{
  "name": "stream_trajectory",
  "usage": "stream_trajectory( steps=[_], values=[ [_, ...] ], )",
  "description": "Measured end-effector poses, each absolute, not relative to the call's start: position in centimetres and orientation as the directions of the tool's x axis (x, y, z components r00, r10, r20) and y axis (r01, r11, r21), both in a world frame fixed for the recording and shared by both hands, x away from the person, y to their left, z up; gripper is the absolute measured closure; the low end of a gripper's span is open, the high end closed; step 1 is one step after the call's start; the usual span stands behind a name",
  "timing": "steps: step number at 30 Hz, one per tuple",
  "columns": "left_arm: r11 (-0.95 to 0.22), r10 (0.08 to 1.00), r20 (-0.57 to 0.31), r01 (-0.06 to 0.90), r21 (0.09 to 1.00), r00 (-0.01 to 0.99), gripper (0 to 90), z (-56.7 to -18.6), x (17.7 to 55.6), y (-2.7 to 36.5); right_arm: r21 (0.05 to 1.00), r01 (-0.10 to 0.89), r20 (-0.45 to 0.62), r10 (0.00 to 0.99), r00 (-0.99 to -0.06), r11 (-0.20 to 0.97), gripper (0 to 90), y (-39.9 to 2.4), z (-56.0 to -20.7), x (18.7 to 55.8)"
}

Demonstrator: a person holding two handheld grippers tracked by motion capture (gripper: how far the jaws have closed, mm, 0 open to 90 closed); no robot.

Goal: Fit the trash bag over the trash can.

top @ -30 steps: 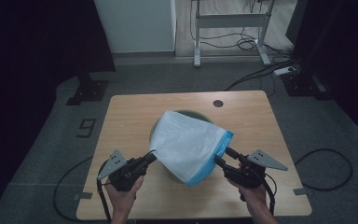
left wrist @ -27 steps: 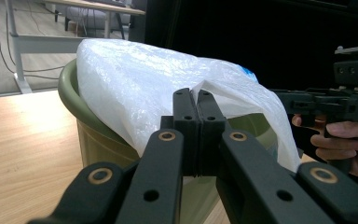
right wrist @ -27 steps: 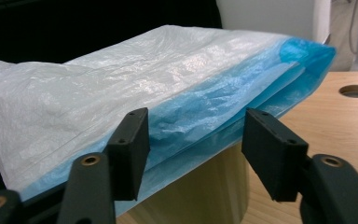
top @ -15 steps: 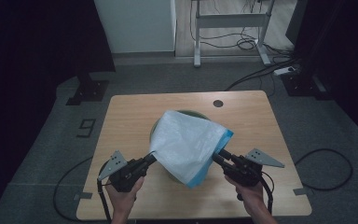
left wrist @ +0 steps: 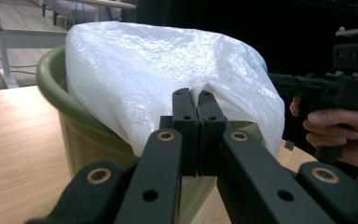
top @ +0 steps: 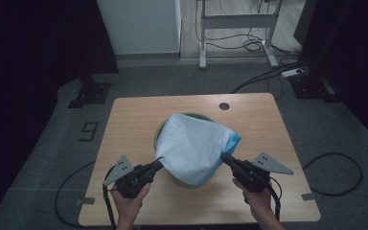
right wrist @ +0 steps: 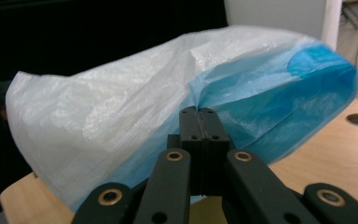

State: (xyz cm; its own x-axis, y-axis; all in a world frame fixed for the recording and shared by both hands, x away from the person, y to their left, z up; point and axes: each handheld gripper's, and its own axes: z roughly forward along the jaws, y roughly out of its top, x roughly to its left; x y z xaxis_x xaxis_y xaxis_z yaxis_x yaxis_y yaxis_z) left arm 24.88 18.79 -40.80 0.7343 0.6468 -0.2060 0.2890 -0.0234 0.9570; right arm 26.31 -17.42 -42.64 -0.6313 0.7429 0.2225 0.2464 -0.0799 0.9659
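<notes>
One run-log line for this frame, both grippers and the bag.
left gripper: shut on white and blue plastic bag | right gripper: jaws just closed, shut on bag's blue edge | bag: draped over green plastic bin on wooden table

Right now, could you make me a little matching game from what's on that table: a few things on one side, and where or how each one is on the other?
Things:
1. plastic bag
2. green bin
3. left gripper
4. round hole

Descriptions:
A. in the tabletop at the far side
B. stands mid-table, partly covered
C. white and blue, draped over the bin
D. pinches the bag's near left edge

Pairs: 1-C, 2-B, 3-D, 4-A
</notes>
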Motion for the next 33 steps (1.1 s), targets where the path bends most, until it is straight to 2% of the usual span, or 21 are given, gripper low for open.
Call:
stream_trajectory(
  steps=[6,12,14,16,20,28,33],
  values=[
    [-0.041,0.623,-0.196,0.282,0.959,0.757,86.5,-40.2,25.1,17.5,0.976,0.200,0.193,0.778,-0.598,-0.088,89.1,-18.7,-40.7,26.7],
    [-0.085,0.596,-0.174,0.277,0.957,0.784,81.5,-39.5,25.9,15.0,0.989,0.122,0.135,0.818,-0.559,-0.079,89.1,-19.9,-36.7,28.4],
    [-0.110,0.573,-0.174,0.285,0.952,0.801,75.7,-39.3,26.0,14.6,0.992,0.107,0.117,0.823,-0.556,-0.069,89.1,-19.8,-35.9,28.9],
    [-0.132,0.563,-0.154,0.273,0.953,0.812,63.8,-39.1,25.6,14.5,0.994,0.096,0.102,0.825,-0.556,-0.058,89.1,-19.6,-35.6,29.2],
    [-0.119,0.549,-0.159,0.265,0.957,0.820,46.7,-37.9,24.8,15.3,0.995,0.088,0.082,0.823,-0.562,-0.039,89.1,-19.3,-35.7,29.3],
    [-0.150,0.564,-0.108,0.230,0.962,0.819,34.4,-35.6,23.8,16.0,0.996,0.085,0.067,0.812,-0.580,-0.022,89.1,-18.9,-36.0,29.1],
    [-0.160,0.565,-0.102,0.230,0.960,0.819,34.0,-35.1,23.9,15.7,0.997,0.081,0.062,0.805,-0.590,-0.017,89.1,-18.7,-35.6,28.9]
  ],
)
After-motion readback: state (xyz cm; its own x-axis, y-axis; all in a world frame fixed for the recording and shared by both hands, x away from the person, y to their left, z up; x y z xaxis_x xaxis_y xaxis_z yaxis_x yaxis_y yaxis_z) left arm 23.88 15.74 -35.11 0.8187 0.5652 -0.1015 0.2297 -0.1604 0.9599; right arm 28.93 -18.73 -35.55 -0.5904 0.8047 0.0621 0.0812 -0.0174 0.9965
